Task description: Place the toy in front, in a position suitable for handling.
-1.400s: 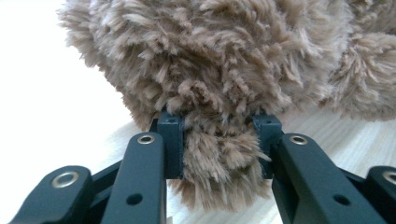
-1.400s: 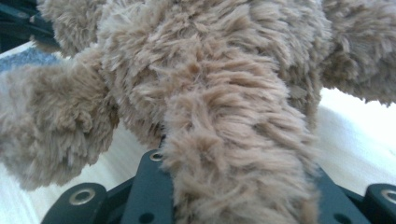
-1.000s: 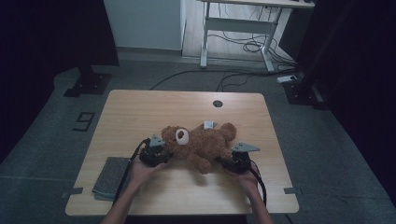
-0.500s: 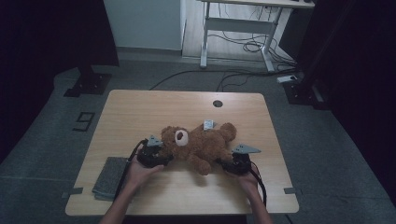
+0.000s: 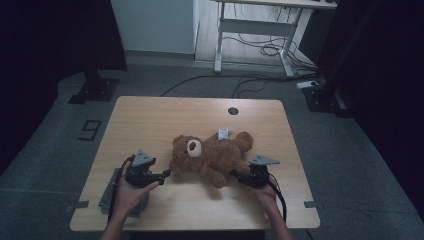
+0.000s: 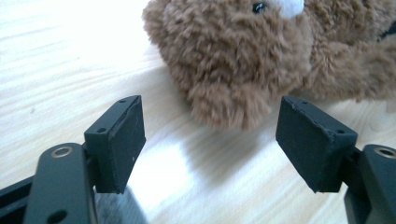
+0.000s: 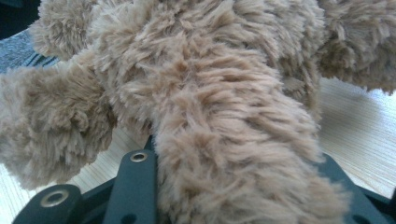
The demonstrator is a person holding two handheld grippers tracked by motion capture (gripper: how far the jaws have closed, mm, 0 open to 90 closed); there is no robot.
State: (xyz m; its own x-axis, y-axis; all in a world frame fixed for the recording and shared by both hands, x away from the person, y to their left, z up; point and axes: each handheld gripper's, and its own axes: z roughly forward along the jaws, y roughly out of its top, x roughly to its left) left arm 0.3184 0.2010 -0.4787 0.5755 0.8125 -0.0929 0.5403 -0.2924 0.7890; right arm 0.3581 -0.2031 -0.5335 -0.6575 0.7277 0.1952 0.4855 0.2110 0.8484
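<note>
A brown teddy bear lies on its back on the wooden table, head to the left. My left gripper stands open just left of the head. In the left gripper view its jaws have just been opening; the gap holds nothing, and the bear's head lies a little beyond the pads. My right gripper is at the bear's lower right. In the right gripper view a furry leg fills the space between the jaws, which have just been opening slightly, still pressed on it.
A grey pad lies at the table's front left corner under the left wrist. A white tag sticks out of the bear. A round cable hole sits near the table's far edge. Cables and a desk frame lie on the floor beyond.
My left gripper has drawn back to the left from the bear's head, and its jaws have spread wide, letting the head go. The right gripper has stayed at the leg.
</note>
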